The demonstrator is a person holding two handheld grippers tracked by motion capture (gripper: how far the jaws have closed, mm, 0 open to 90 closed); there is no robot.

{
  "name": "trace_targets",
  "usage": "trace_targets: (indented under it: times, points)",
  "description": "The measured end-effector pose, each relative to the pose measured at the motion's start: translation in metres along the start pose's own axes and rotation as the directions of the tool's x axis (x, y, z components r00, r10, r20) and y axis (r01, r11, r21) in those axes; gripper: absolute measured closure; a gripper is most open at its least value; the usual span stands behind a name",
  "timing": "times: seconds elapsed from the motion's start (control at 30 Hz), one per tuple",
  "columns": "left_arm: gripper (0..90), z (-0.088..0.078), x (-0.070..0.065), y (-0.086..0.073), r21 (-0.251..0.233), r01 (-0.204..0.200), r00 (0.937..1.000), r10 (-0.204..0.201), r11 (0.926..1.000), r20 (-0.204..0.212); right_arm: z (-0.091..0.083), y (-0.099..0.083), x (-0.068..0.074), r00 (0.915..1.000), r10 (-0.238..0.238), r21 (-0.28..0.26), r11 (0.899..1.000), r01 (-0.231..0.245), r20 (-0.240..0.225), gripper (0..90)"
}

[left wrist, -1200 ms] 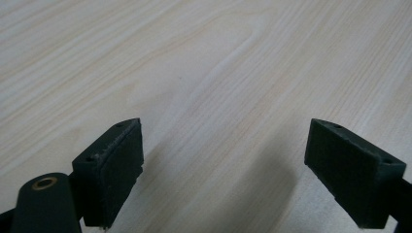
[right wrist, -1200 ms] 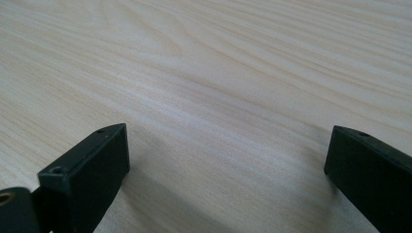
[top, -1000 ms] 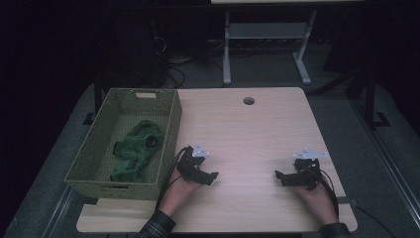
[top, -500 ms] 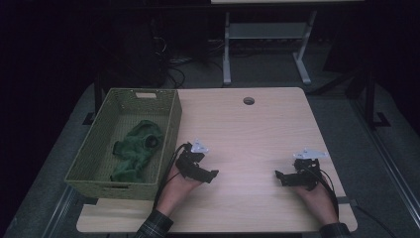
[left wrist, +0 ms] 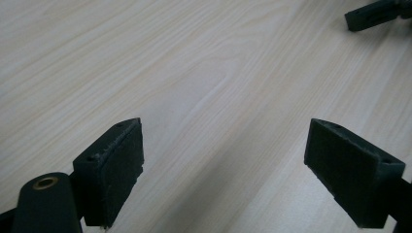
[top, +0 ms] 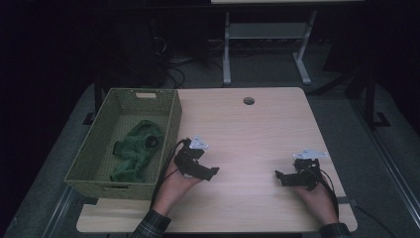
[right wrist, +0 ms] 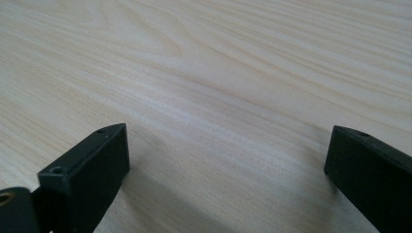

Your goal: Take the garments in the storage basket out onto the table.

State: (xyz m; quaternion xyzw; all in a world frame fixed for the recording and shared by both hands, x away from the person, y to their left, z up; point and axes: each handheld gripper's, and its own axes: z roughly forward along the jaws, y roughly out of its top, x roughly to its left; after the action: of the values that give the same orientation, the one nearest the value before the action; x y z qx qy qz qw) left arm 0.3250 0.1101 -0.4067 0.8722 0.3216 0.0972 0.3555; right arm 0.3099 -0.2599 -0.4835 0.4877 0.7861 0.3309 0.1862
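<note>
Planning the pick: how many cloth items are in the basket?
1: a green cloth lies crumpled in the basket, left of the left gripper. More could be hidden beneath.

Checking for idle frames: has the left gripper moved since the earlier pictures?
No. The left gripper sits at the same spot beside the green woven basket.

Wooden table [top: 247, 134] (green basket [top: 171, 126] aboard)
</note>
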Motion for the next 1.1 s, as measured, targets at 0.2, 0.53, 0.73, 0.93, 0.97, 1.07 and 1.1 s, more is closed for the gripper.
trace_targets:
  times: [0.2,0.53,0.73,0.93,0.97,1.07,1.1]
  points:
    - [14.0,-0.01,-0.002,0.008,-0.016,-0.002,0.9997,0.003,0.9999,0.024,0.0,0.0,0.0,1.0,0.001,0.0,1.0,-0.001,0.0,2.0]
    - [14.1,-0.025,0.002,0.019,-0.005,-0.02,0.999,0.02,0.9998,0.041,0.0,0.0,0.0,1.0,0.0,0.0,1.0,0.0,0.0,2.0]
    - [14.1,-0.033,0.01,0.022,-0.002,-0.031,0.9985,0.031,0.9995,0.044,0.0,0.0,0.0,1.0,0.001,0.0,1.0,-0.001,0.0,2.0]
    - [14.0,-0.043,0.018,0.027,-0.003,-0.047,0.9966,0.047,0.9989,0.068,0.0,0.0,0.001,0.9999,0.004,-0.003,1.0,-0.004,0.01,2.1]
    - [14.1,-0.045,0.019,0.026,-0.006,-0.046,0.9965,0.046,0.9989,0.07,0.0,0.0,0.001,0.9999,0.004,-0.003,1.0,-0.004,0.011,2.1]
    - [14.1,-0.048,0.022,0.025,0.005,-0.047,0.9963,0.046,0.9989,0.072,0.0,0.0,0.001,0.9999,0.005,-0.003,1.0,-0.005,0.01,2.0]
    - [14.1,-0.051,0.023,0.025,0.006,-0.049,0.9963,0.048,0.9988,0.072,0.0,0.0,0.001,0.9999,0.005,-0.003,1.0,-0.004,0.01,2.0]
